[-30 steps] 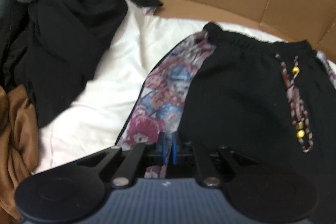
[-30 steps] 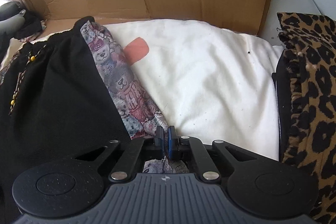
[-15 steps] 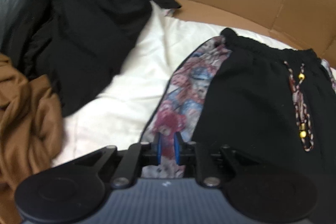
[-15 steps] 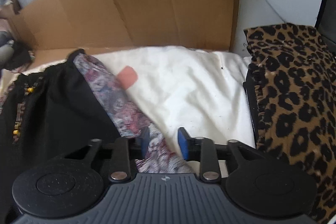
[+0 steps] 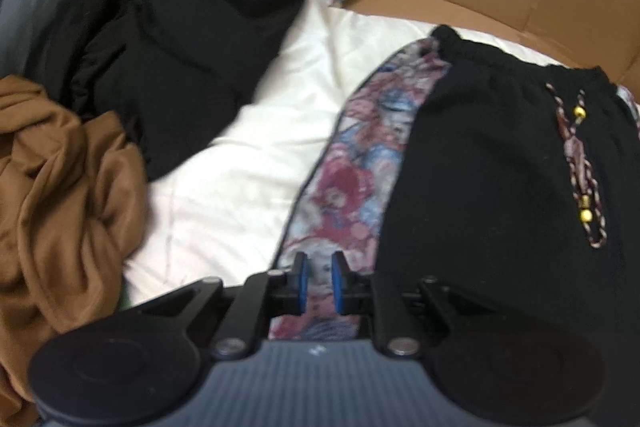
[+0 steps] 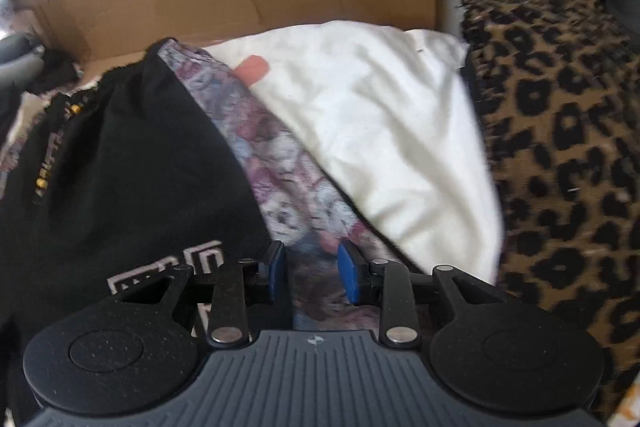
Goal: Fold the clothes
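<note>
Across the white bedding, both grippers, left and right, had just opened their fingers, seemingly releasing the black trousers' patterned side panels, laid flat.

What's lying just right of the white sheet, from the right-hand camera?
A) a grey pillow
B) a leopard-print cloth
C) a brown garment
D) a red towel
B: in the right wrist view a leopard-print cloth lies along the right edge of the white sheet.
</note>
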`<action>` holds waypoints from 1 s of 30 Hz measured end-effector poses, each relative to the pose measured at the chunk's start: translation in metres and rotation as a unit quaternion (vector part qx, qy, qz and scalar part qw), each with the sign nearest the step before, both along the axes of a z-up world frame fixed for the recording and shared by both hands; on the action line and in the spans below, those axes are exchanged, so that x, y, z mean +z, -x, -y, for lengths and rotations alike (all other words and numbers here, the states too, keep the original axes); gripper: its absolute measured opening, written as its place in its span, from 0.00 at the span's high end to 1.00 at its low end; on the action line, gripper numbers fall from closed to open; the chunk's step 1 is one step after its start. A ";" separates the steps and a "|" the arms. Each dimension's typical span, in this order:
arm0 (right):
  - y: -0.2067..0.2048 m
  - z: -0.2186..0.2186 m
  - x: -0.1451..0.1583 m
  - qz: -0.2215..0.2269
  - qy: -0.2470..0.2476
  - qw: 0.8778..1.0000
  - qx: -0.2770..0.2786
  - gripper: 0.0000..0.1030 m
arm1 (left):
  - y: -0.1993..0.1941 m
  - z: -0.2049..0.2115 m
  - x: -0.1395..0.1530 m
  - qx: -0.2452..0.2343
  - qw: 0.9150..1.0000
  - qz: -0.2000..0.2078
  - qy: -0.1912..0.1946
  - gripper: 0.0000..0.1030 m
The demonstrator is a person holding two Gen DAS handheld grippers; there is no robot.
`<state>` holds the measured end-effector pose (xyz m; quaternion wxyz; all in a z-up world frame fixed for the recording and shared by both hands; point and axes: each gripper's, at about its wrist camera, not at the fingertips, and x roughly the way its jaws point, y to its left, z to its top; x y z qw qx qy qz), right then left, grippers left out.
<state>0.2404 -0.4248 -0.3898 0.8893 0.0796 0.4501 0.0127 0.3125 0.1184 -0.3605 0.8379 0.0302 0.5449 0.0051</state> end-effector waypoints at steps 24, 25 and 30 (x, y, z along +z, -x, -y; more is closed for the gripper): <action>0.088 -0.006 0.018 -0.025 0.044 0.999 0.018 0.64 | 0.063 -0.045 0.033 -0.051 0.997 0.013 0.058 0.87; 0.092 -0.005 0.016 -0.025 0.043 0.999 0.015 0.64 | 0.069 -0.045 0.031 -0.050 0.997 0.008 0.064 0.87; 0.114 -0.008 0.014 -0.046 0.057 0.997 0.019 0.56 | 0.098 -0.055 0.017 -0.045 0.997 -0.009 0.064 0.87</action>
